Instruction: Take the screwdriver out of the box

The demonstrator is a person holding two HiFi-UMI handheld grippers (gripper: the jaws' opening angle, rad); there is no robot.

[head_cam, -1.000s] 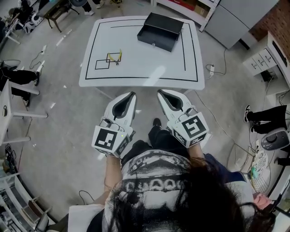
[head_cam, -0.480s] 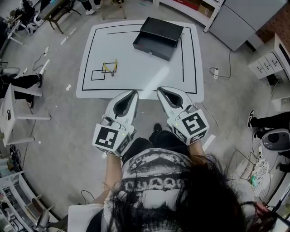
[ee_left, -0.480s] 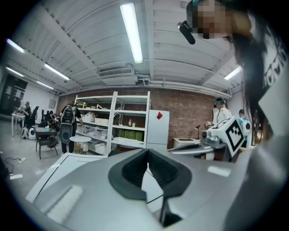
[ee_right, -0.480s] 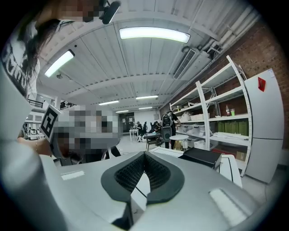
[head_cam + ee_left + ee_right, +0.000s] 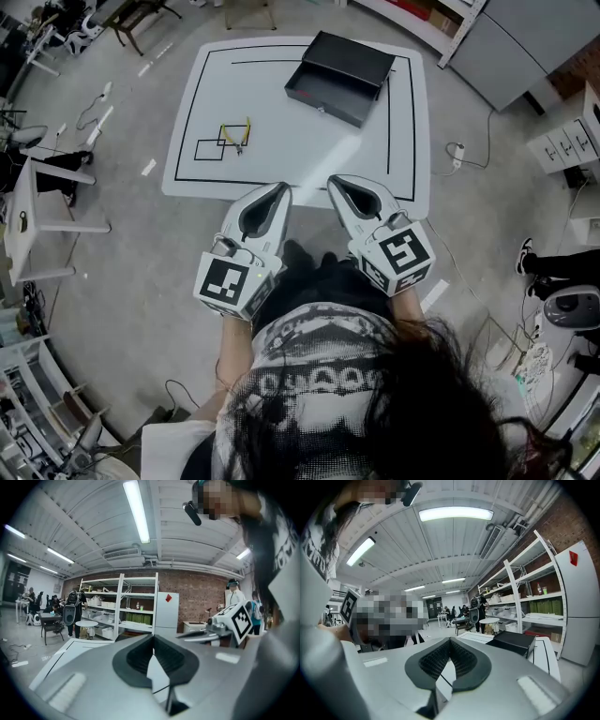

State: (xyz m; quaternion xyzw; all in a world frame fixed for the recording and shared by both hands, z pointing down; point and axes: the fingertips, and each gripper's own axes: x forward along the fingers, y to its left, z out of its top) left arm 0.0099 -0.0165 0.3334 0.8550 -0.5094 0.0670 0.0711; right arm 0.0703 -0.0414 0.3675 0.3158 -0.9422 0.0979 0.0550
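Your left gripper [image 5: 279, 191] and right gripper [image 5: 335, 183] both have fingers pinched together, nothing in them, at the table's [image 5: 300, 159] near edge. Black box [image 5: 339, 75] sits far right on it, well apart; screwdriver can't be seen.

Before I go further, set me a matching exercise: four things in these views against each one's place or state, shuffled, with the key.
Things:
1. black box
2. yellow-handled tool
3. left tongs
4. white power strip

Places or states:
A. off the table, beyond its right edge
B. shut and empty, at the table's near edge
C. on the small marked squares, left side of the table
D. far right part of the table

Pairs: 1-D, 2-C, 3-B, 4-A
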